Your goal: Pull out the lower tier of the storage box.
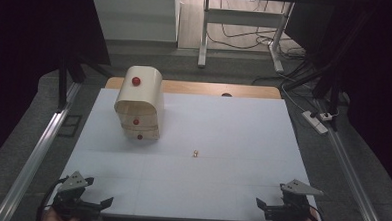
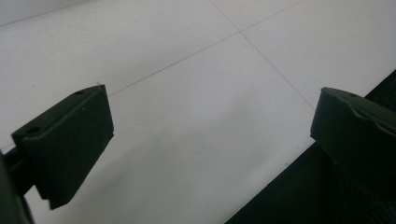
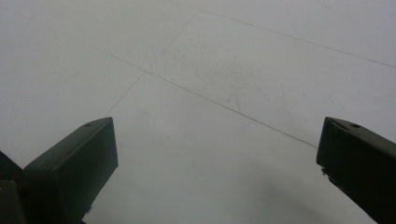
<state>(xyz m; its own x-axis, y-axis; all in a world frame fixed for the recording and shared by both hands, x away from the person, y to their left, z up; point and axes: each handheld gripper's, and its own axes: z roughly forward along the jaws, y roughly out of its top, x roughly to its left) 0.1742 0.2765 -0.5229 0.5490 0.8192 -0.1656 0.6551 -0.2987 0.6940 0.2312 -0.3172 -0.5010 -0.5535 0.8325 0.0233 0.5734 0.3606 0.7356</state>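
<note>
Small and pale yellowish, the little object (image 1: 195, 153) lay alone on the white table (image 1: 231, 182), near its middle and well apart from both grippers. From the high view it was too tiny to tell its shape or what it was made of.

Behind it and to the left stood a cream wooden drawer cabinet (image 1: 140, 103) with a rounded top, bearing one red knob on top and two more on its front drawers.

At the near left corner, the left gripper (image 1: 100, 204) sat low over the table with its black jaws spread wide and nothing between them; the left gripper view showed bare white tabletop in the gap. At the near right corner, the right gripper (image 1: 264, 205) likewise had its jaws wide apart over bare table, holding nothing.

The person's hands were cut off by the bottom edge of the high view. The surroundings beyond the table were dark and hard to make out.
</note>
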